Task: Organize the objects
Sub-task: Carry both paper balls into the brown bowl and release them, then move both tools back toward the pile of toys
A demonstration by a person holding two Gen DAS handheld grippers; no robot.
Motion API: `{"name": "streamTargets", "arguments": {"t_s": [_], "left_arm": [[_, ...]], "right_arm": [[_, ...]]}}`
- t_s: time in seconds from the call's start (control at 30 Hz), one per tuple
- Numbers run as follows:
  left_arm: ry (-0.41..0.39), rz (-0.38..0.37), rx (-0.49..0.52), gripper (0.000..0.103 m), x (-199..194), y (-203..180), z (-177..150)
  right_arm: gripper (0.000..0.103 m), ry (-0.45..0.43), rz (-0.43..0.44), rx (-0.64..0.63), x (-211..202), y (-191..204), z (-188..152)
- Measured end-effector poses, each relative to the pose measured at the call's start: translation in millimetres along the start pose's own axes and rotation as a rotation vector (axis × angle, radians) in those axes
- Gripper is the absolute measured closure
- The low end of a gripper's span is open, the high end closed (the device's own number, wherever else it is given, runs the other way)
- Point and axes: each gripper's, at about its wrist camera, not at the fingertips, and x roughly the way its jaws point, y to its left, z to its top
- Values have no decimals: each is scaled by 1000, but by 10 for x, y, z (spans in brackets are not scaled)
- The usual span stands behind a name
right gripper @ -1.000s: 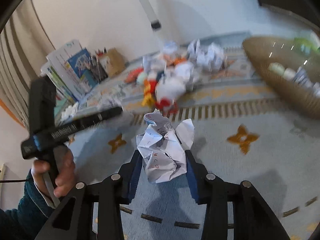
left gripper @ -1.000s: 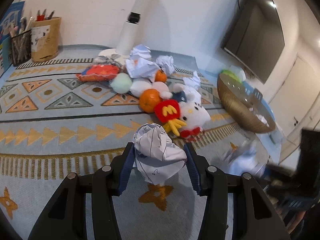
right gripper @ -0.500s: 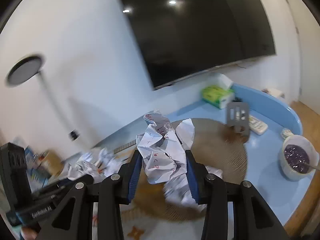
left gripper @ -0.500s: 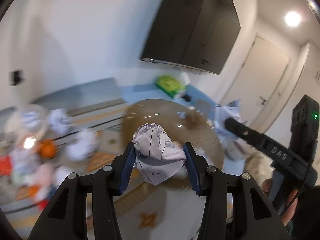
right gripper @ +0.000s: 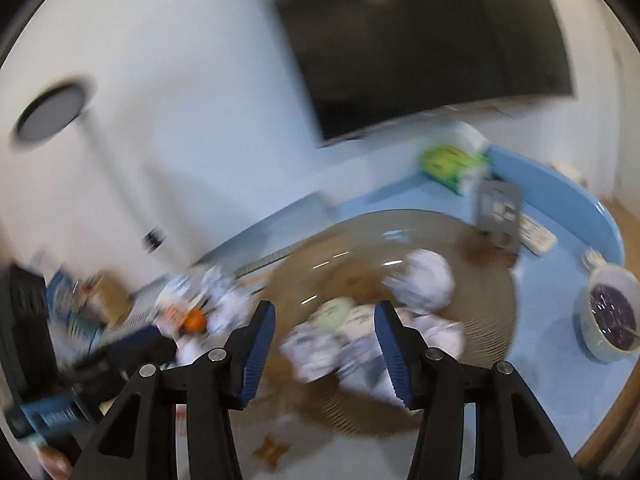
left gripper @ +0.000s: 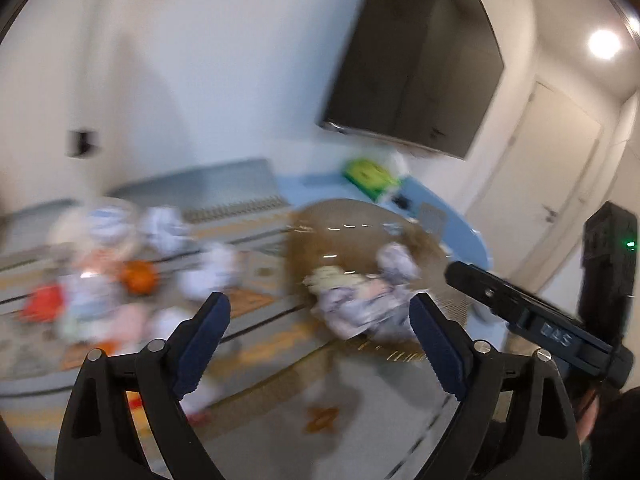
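Both views are motion-blurred. My left gripper is open and empty, held above the rug in front of a brown woven basket. Several crumpled paper balls lie in the basket. My right gripper is open and empty above the same basket, where paper balls and a pale green ball lie. A heap of toys, paper balls and an orange sits on the rug at the left. The other gripper's body shows at the right of the left wrist view.
A blue low table curves behind the basket, bearing a green tissue pack, a remote and a white bowl of dark contents. A black TV hangs on the wall. A door stands at right.
Both grippers have opened and let go of their crumpled paper balls, which now lie in the basket. The cameras swung from the rug to the basket.
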Motion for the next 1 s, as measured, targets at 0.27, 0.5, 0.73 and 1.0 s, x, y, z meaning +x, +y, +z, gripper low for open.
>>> {"name": "streamTargets", "arguments": {"t_s": [0.27,0.5,0.73,1.0], "left_arm": [[-47,433,-115,1,-481,1041,-798],[-33,382,-163,1,-381,1405,-1076],[-44,379,-144,1,-421,1312,-1150],[-23,406,-138,1,-384,1299,-1161]], "right_arm": [[13,51,150,-145,508,958,-739],[13,148,51,-145,1089,1036,-950],[13,150,28,-142,1118,1024,-959],[10,106,-79,-282,1089,1289,-1057]]}}
